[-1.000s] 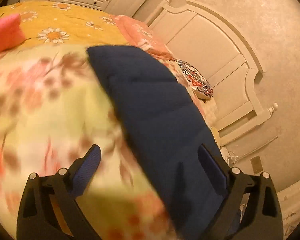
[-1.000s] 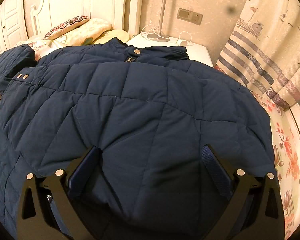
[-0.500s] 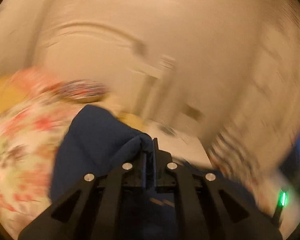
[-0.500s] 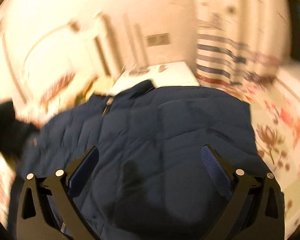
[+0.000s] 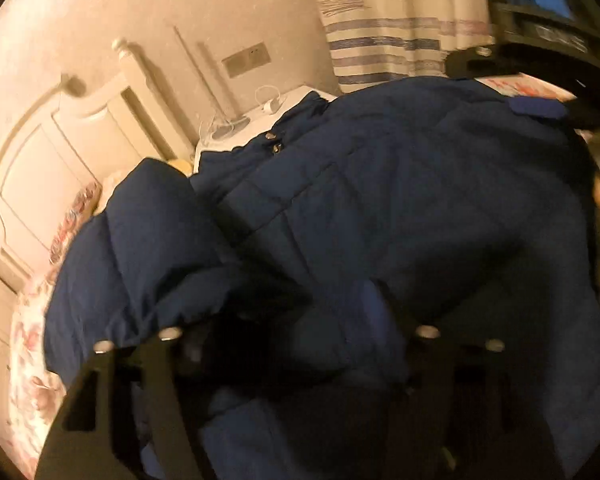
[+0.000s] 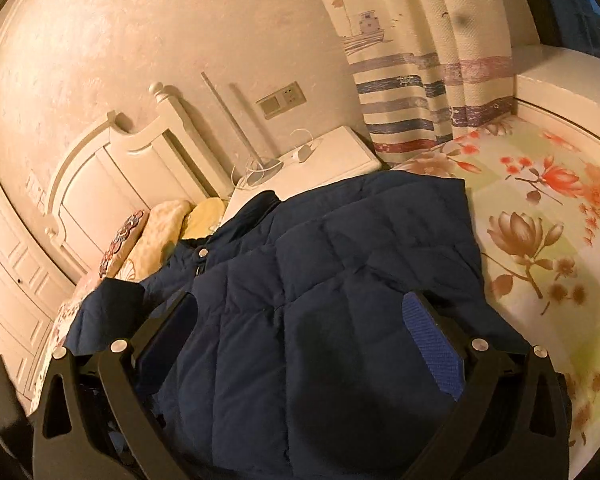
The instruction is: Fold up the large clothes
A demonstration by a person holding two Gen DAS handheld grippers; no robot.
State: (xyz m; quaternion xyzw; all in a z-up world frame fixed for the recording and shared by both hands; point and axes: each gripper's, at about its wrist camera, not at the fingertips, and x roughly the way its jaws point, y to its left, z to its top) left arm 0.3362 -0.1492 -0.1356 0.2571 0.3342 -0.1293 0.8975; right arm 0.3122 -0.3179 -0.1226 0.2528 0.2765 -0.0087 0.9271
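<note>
Across the left wrist view, the navy quilted jacket [image 5: 380, 208] fills the middle and lower frame, one sleeve [image 5: 140, 240] doubled over at centre left. The left gripper [image 5: 284, 320] sits at the bottom with its jaws opening; fabric bunches between them, the pads seemingly no longer pressing. Letting go cleanly, then backing off without dragging the sleeve, should keep the fold flat. From the right wrist view, the jacket [image 6: 320, 280] lies spread on the flowered bedspread [image 6: 540, 220], collar toward the nightstand [image 6: 320, 160] at upper centre. The right gripper [image 6: 300, 336] hovers at the bottom, jaws wide apart, holding nothing.
</note>
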